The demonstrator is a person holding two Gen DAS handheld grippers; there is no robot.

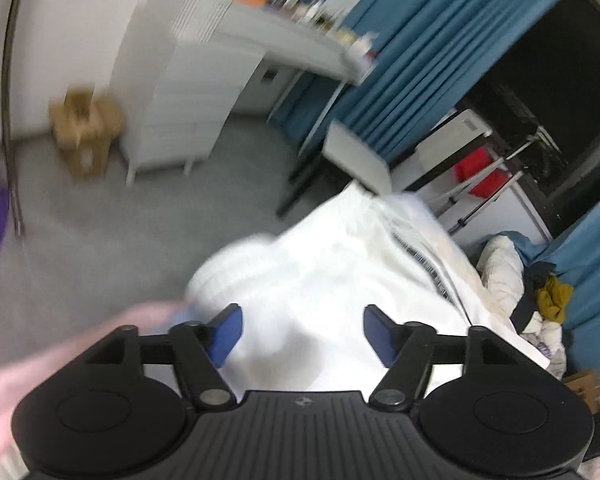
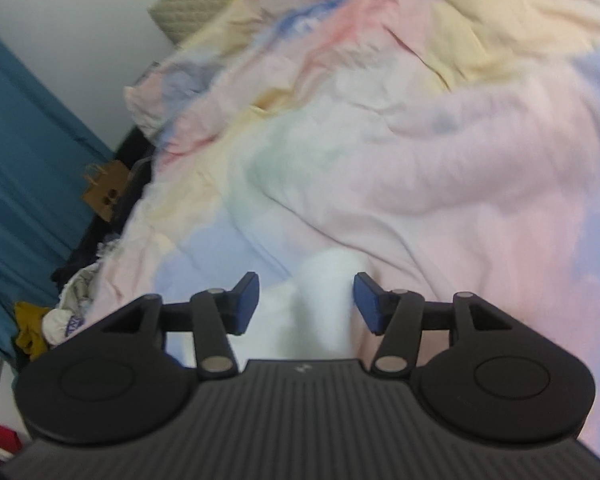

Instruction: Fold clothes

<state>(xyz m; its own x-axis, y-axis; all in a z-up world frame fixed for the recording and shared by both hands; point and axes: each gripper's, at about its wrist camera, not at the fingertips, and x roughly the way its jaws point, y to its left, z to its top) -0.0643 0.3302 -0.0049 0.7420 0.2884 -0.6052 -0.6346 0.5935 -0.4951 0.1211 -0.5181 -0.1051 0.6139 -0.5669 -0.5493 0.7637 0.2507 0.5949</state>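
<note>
A white garment with a dark zipper line lies spread at the bed's edge, blurred in the left wrist view. My left gripper hovers over its near part with its blue pads wide apart, and nothing is pinched between them. In the right wrist view a raised fold of the same white garment stands between the pads of my right gripper. There is a gap on each side of the fold, so that gripper is open too. The garment rests on a pastel patchwork bed cover.
Beyond the bed are a grey floor, a white drawer unit, a cardboard box, blue curtains and a drying rack with a red item. A heap of other clothes and a paper bag sit beside the bed.
</note>
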